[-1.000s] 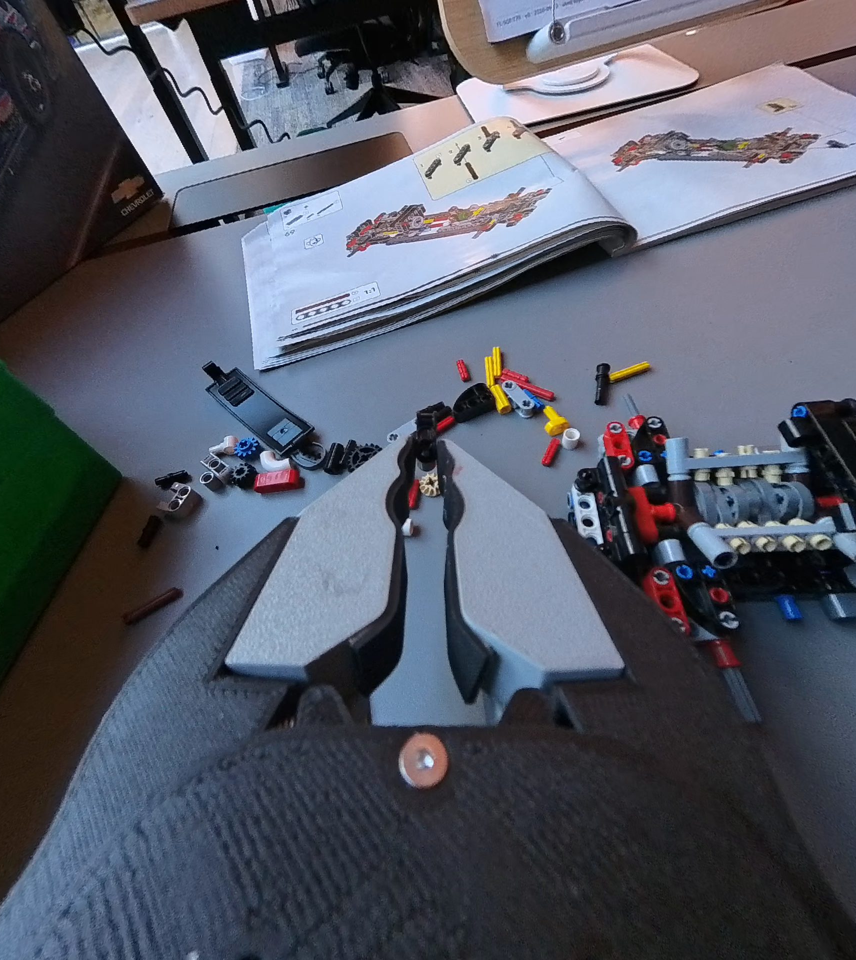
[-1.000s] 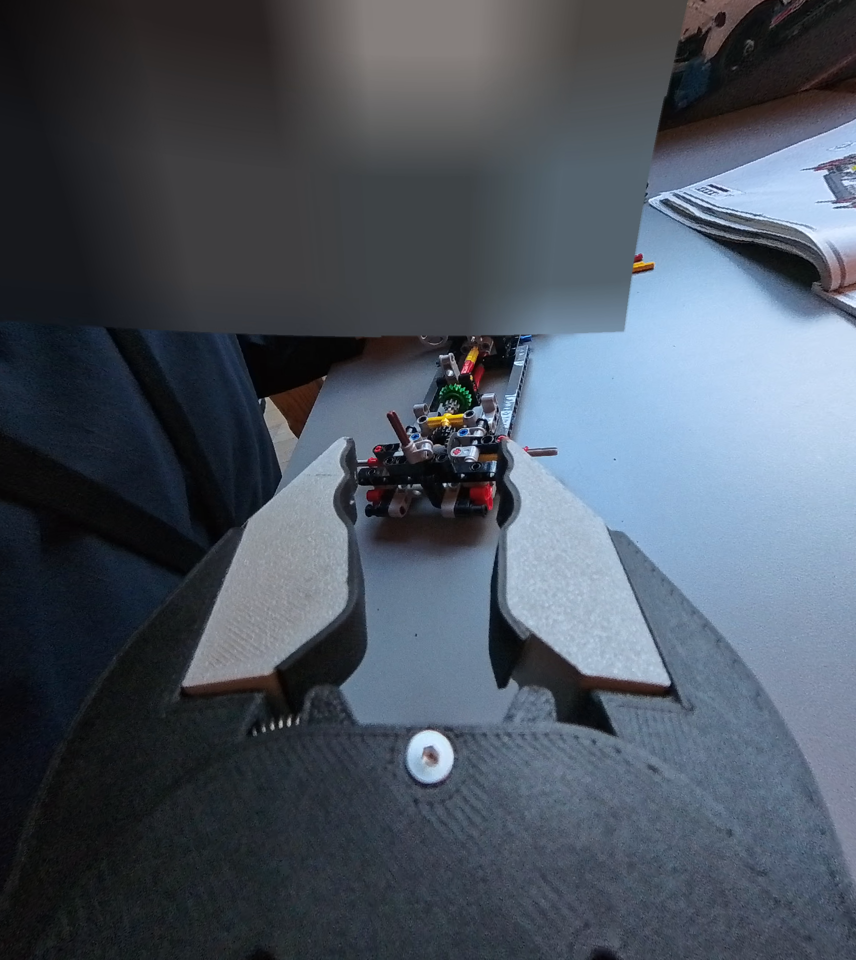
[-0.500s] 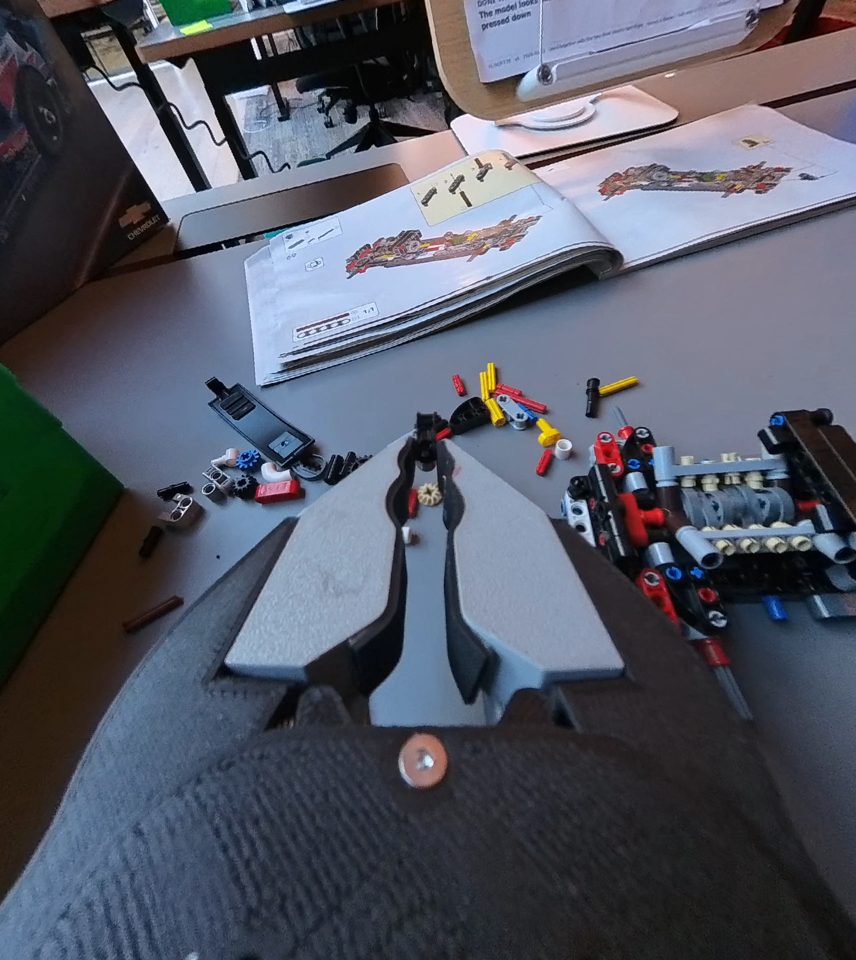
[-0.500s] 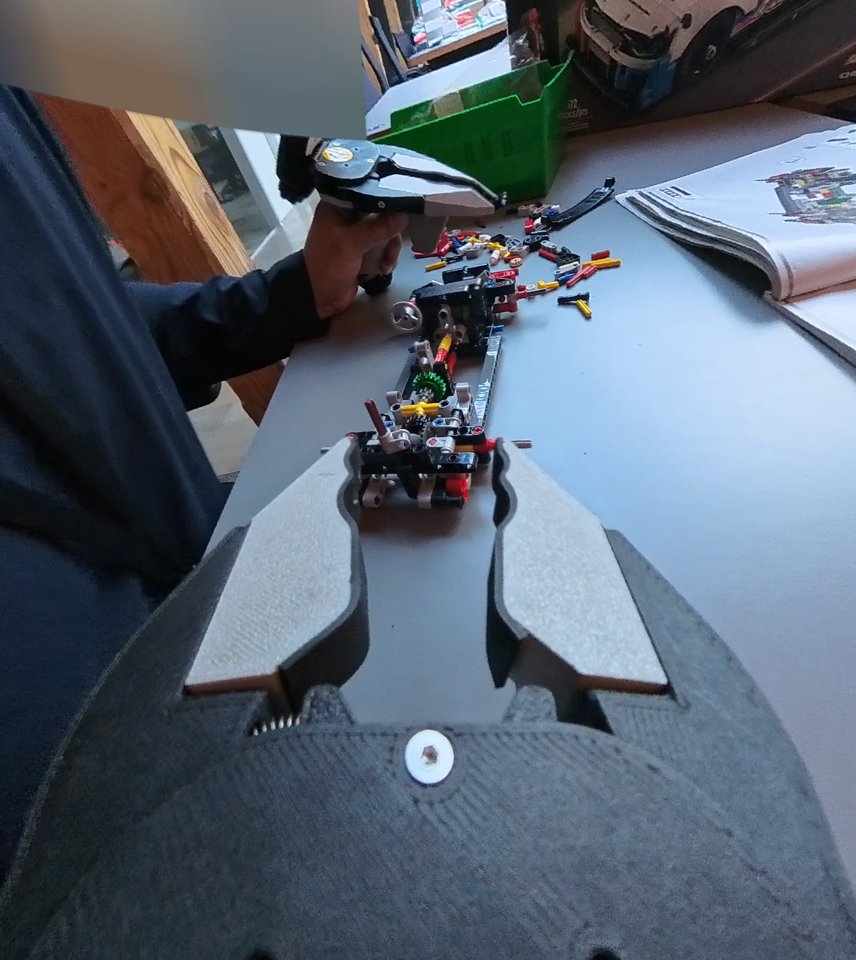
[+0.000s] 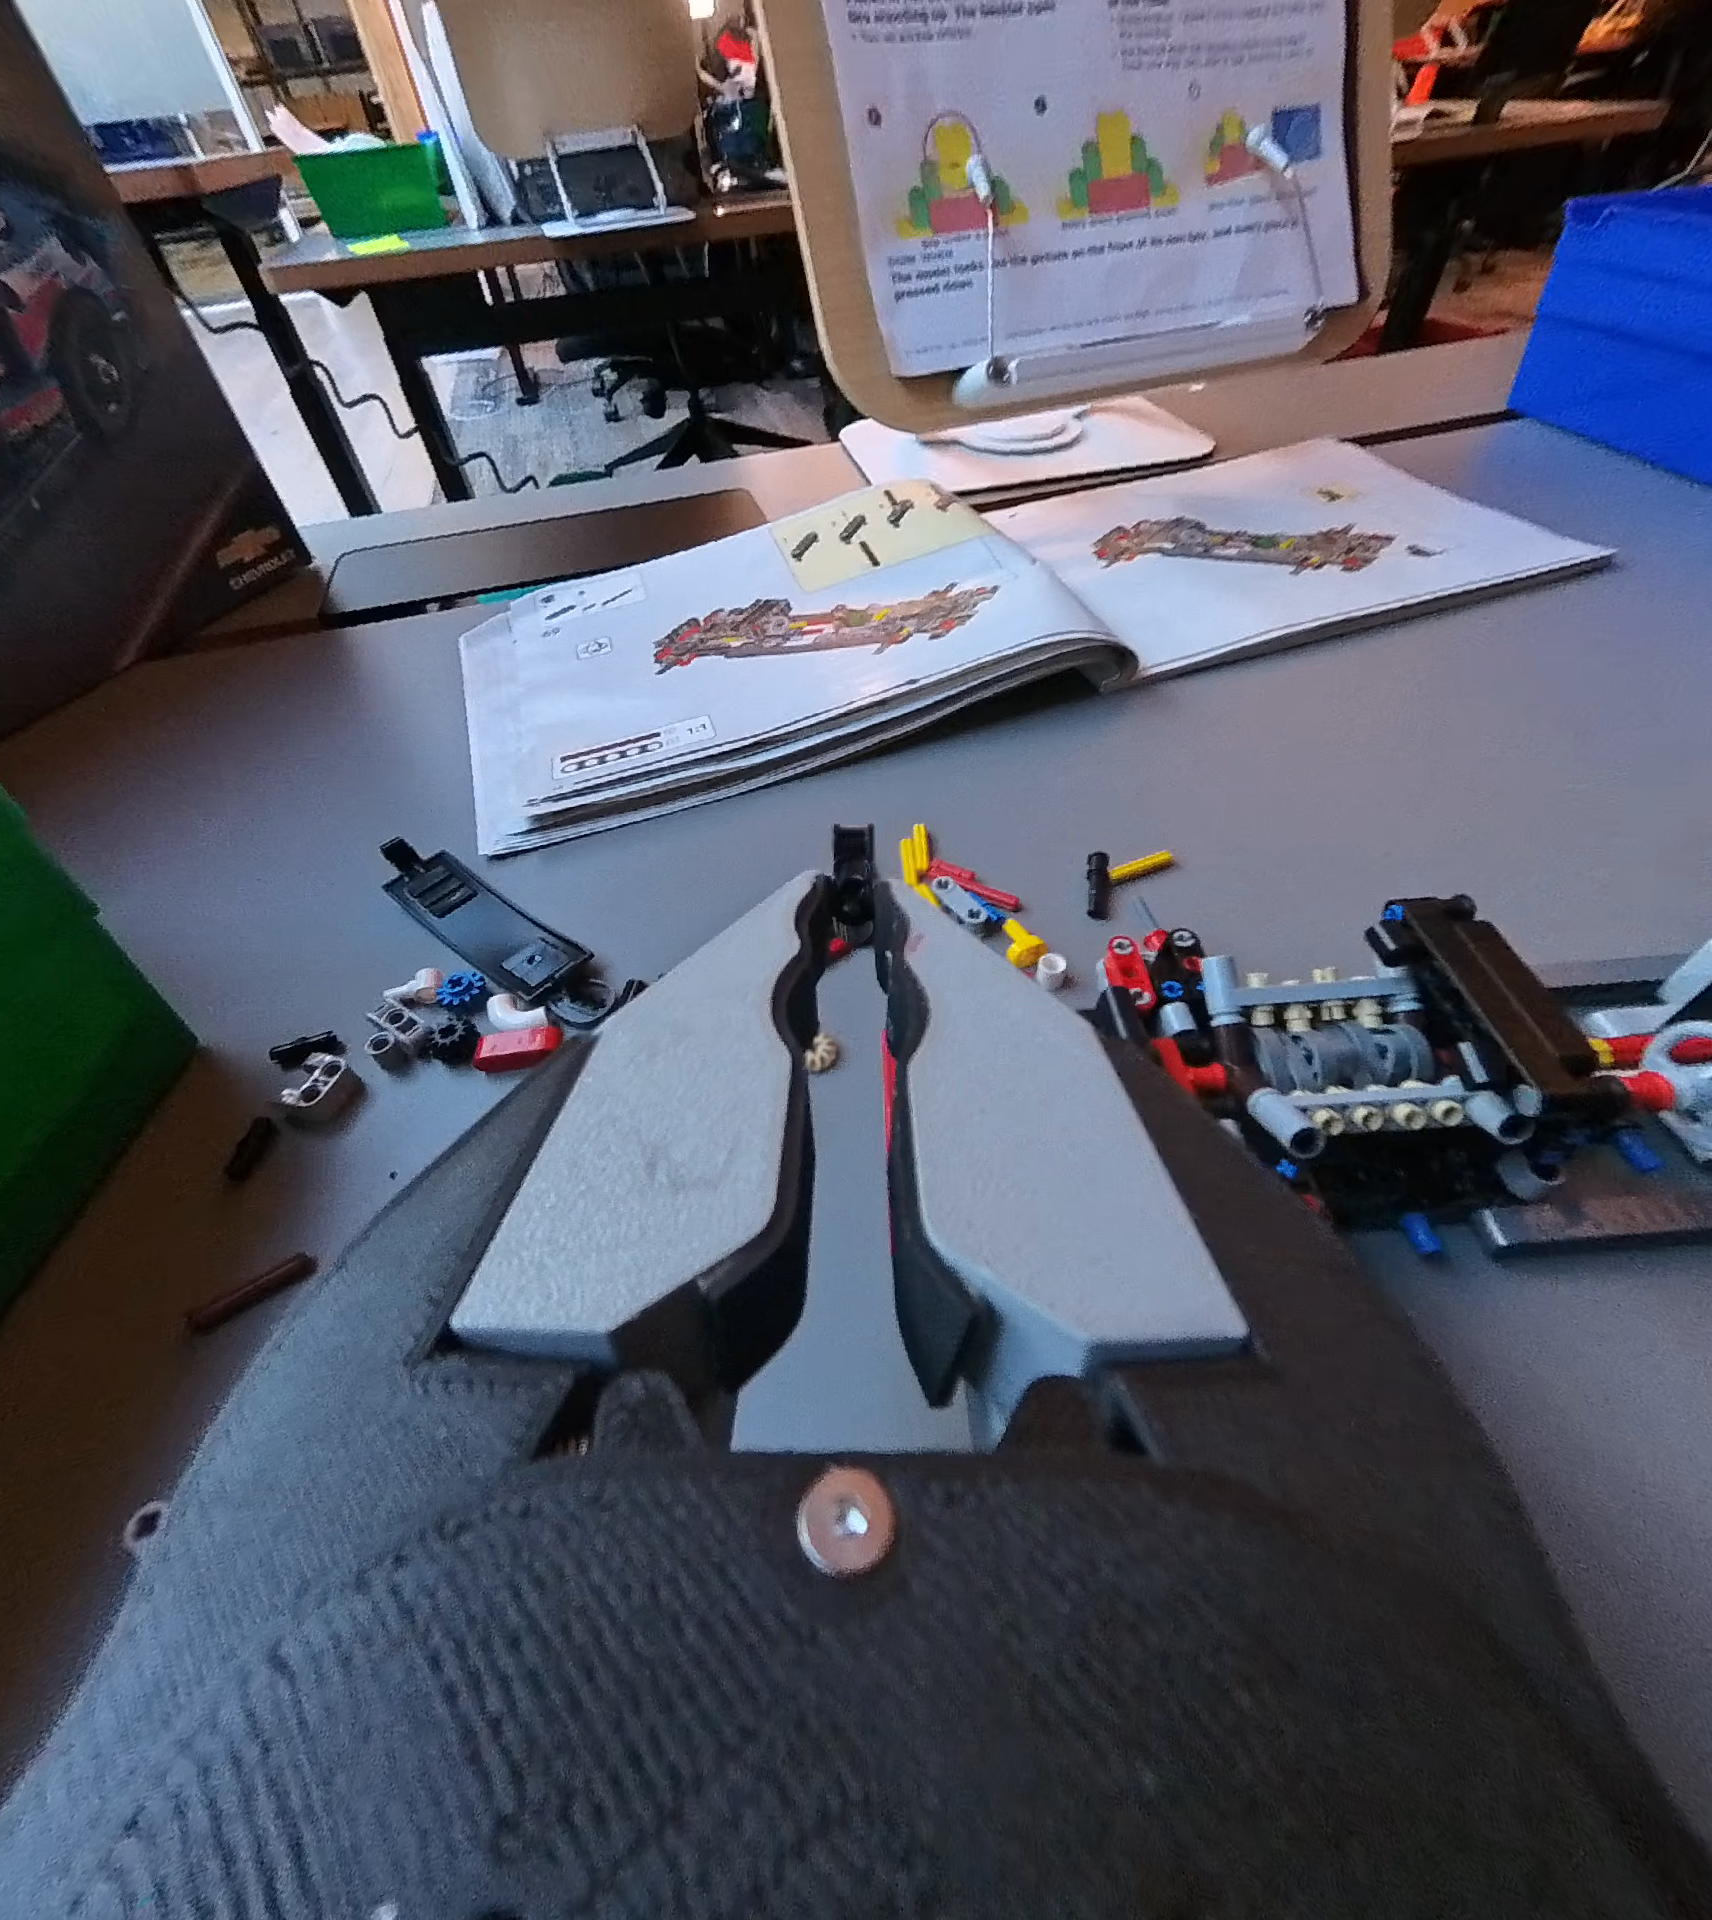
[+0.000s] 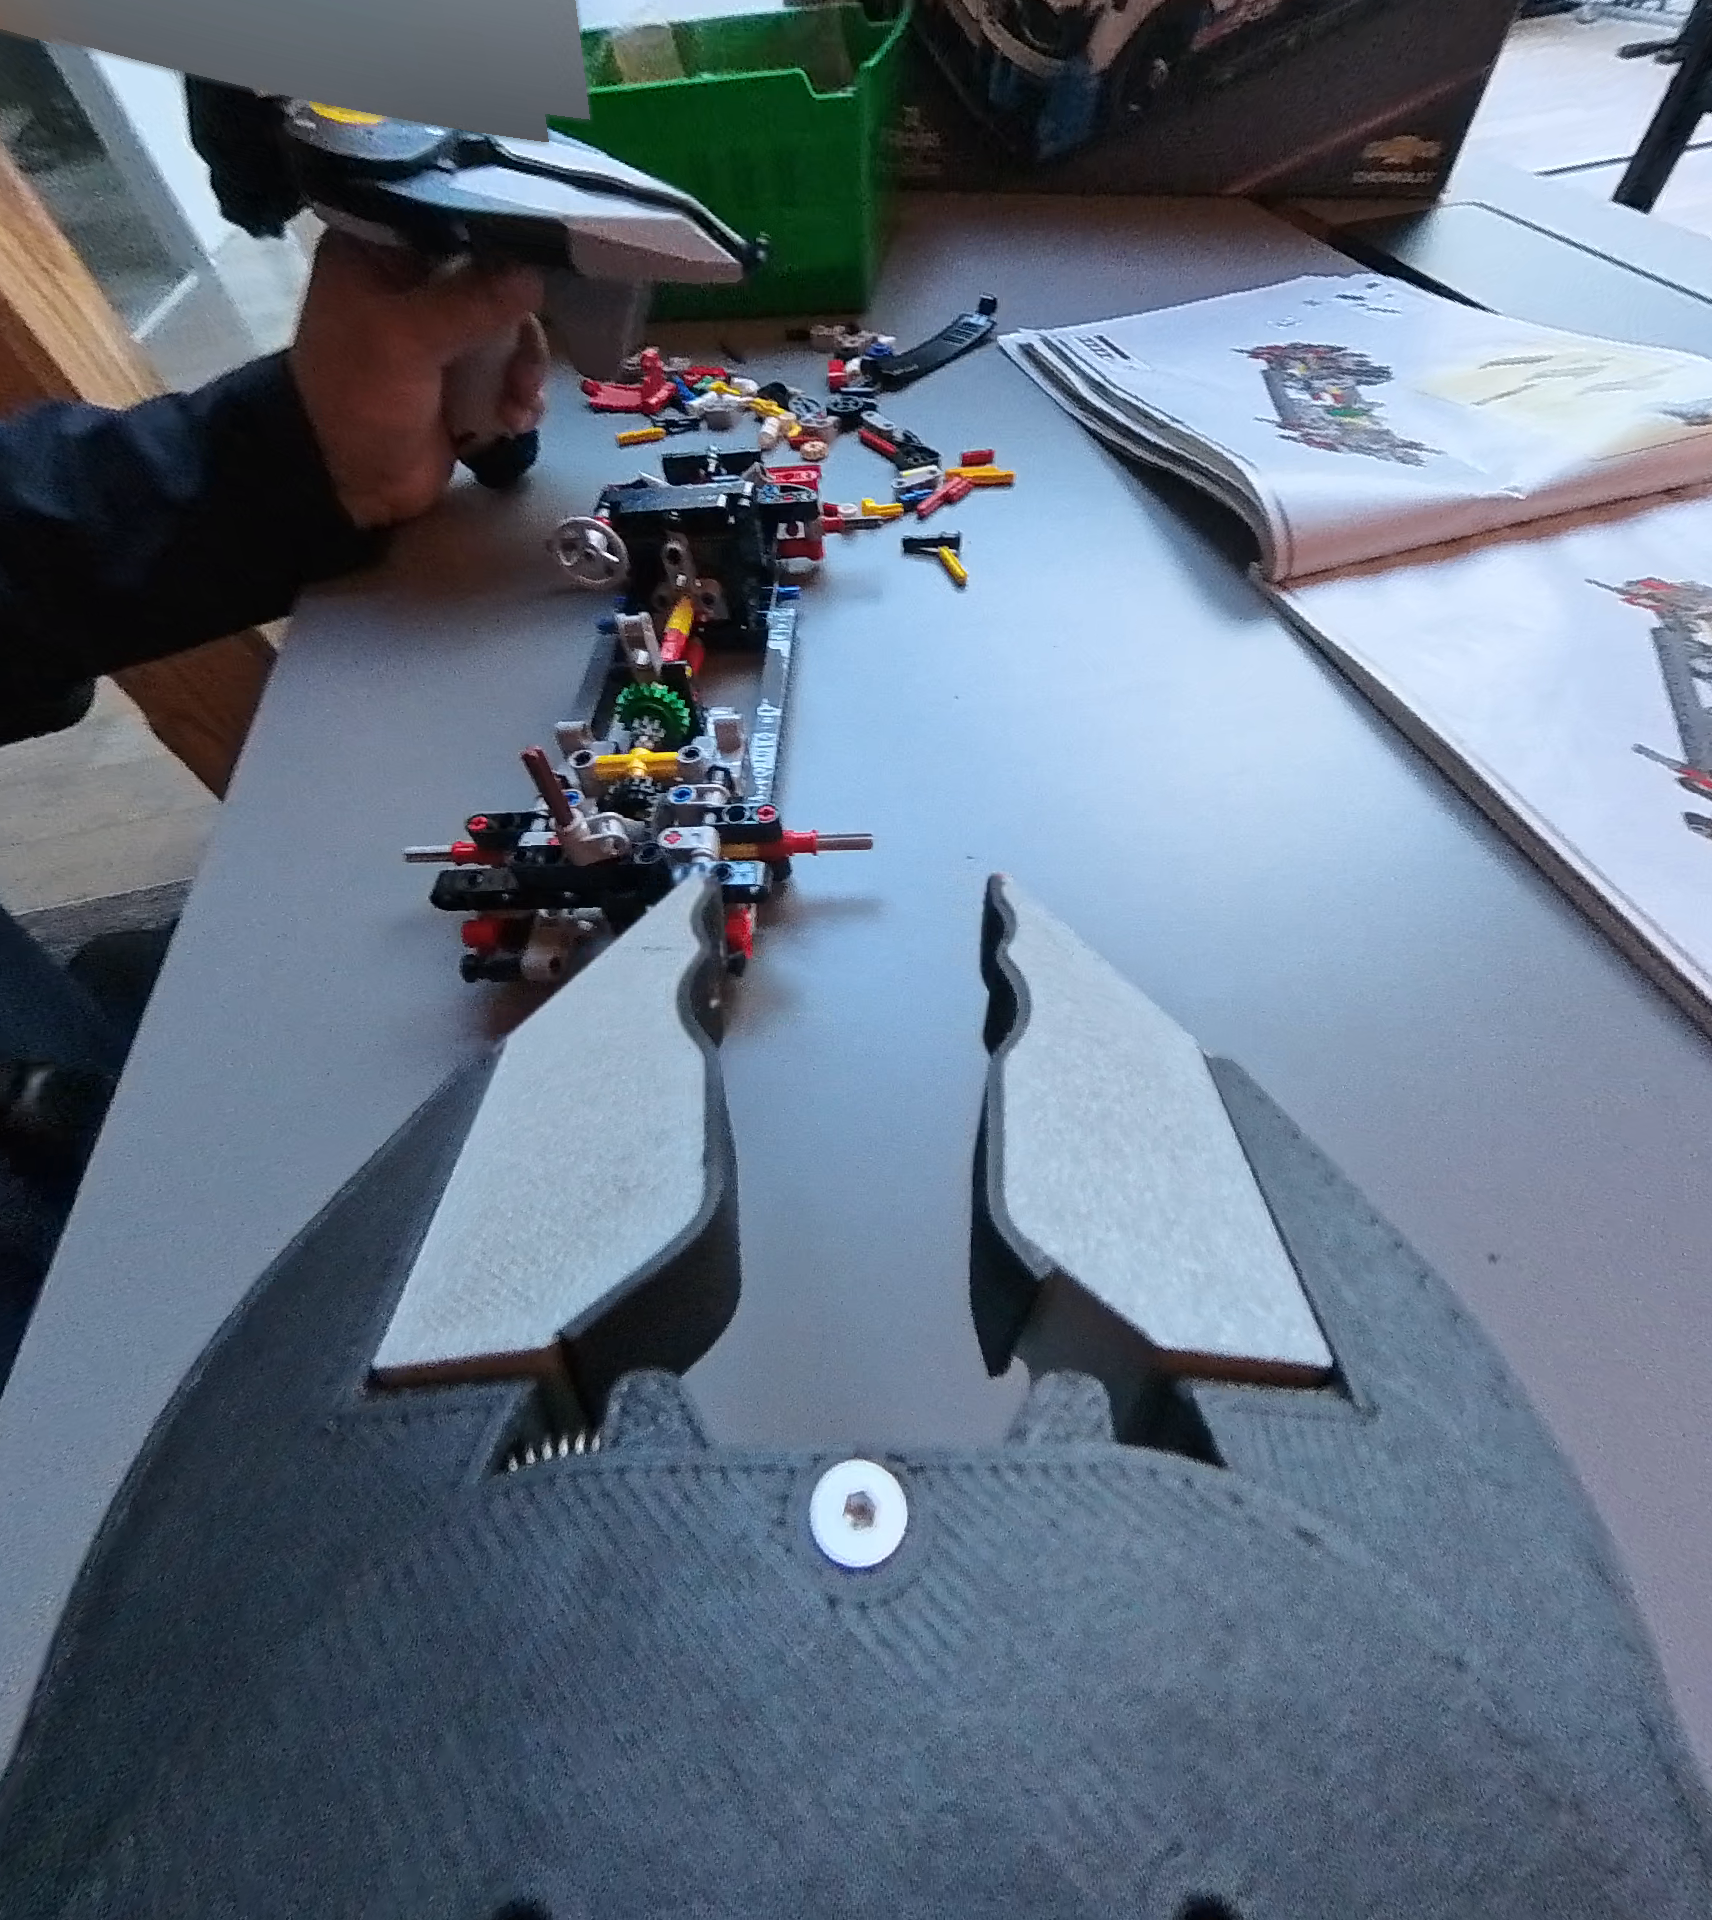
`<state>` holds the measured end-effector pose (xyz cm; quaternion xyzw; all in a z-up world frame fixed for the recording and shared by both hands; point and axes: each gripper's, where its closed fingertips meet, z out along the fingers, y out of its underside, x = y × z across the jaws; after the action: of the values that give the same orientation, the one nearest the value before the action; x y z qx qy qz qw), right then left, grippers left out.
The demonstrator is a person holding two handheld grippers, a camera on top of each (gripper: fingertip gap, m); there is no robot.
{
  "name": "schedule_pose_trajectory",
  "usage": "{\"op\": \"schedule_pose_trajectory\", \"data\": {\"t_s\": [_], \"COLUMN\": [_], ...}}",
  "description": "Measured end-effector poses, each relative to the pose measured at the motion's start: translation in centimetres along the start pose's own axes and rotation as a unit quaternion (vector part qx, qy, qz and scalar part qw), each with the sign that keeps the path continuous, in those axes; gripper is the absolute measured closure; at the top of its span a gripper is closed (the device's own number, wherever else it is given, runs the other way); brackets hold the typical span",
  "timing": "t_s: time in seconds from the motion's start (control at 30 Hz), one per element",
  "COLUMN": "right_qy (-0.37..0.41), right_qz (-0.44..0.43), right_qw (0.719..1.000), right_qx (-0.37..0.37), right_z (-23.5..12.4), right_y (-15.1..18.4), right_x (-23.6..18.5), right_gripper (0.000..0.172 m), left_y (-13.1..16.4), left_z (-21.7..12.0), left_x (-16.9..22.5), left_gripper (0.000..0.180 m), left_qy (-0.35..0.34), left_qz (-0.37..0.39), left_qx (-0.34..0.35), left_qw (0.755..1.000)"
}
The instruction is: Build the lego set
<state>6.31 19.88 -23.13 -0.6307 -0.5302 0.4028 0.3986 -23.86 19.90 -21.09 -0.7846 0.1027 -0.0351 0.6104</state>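
Between left claw [image 5: 854,902] tips, small black connector piece [image 5: 852,871], pinched upright.

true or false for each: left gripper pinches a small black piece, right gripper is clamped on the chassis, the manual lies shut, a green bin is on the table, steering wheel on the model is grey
1. The left gripper pinches a small black piece at its tips. True.
2. The right gripper is clamped on the chassis. False: its jaws stand open with bare table between them, the chassis off to their left.
3. The manual lies shut. False: it lies open.
4. A green bin is on the table. True.
5. The model's steering wheel is grey. True.
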Motion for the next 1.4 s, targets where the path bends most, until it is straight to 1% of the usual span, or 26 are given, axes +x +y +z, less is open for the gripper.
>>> {"op": "schedule_pose_trajectory", "data": {"t_s": [0.1,0.2,0.4,0.53,0.67,0.73,0.83,0.9,1.0,1.07,1.17,1.27,1.37,1.4], "right_qy": [0.024,0.045,0.078,0.088,0.082,0.061,0.015,-0.006,-0.017,-0.016,-0.002,0.01,0.036,0.041], "right_qz": [-0.002,-0.003,-0.009,-0.004,0.0,-0.002,-0.015,-0.025,-0.044,-0.049,-0.033,-0.021,-0.02,-0.022], "right_qw": [1.0,0.999,0.997,0.996,0.996,0.998,0.999,0.998,0.994,0.993,0.99,0.985,0.98,0.98], "right_qx": [-0.003,-0.007,-0.021,-0.023,-0.026,-0.025,-0.03,-0.06,-0.101,-0.109,-0.14,-0.17,-0.194,-0.195], "right_z": [-0.1,-0.2,-0.2,-0.3,-0.3,-0.1,0.6,1.2,1.9,2.2,2.9,4.1,4.9,5.0], "right_y": [0.1,0.2,0.5,0.7,0.8,0.7,0.8,1.7,3.2,3.5,4.4,4.9,5.4,5.4], "right_x": [0.8,1.6,2.7,3.3,3.3,2.7,0.6,-1.1,-4.0,-5.7,-6.7,-6.9,-6.2,-6.0], "right_gripper": [0.125,0.125,0.125,0.124,0.122,0.117,0.112,0.108,0.101,0.1,0.085,0.074,0.076,0.082], "left_y": [-0.1,-0.2,-0.4,-0.5,-0.4,-0.3,-0.2,-0.2,-0.2,-0.2,-0.2,-0.2,-0.2,-0.2], "left_z": [-0.1,-0.1,-0.3,-0.4,-0.3,-0.2,-0.2,-0.1,-0.1,-0.2,-0.2,-0.2,-0.3,-0.3], "left_x": [0.4,0.9,1.1,0.8,0.8,0.9,0.9,0.9,0.8,0.8,0.8,0.9,1.0,1.0], "left_gripper": [0.174,0.175,0.175,0.175,0.174,0.174,0.174,0.174,0.175,0.175,0.175,0.175,0.175,0.175], "left_qy": [0.019,0.033,0.041,0.044,0.044,0.045,0.046,0.045,0.043,0.043,0.043,0.043,0.045,0.045], "left_qz": [-0.012,-0.008,-0.012,-0.026,-0.026,-0.024,-0.021,-0.021,-0.022,-0.024,-0.023,-0.021,-0.023,-0.024], "left_qx": [0.006,0.008,0.016,0.02,0.017,0.013,0.011,0.01,0.01,0.01,0.011,0.011,0.011,0.012], "left_qw": [1.0,0.999,0.999,0.998,0.999,0.999,0.999,0.999,0.999,0.999,0.999,0.999,0.999,0.999]}}
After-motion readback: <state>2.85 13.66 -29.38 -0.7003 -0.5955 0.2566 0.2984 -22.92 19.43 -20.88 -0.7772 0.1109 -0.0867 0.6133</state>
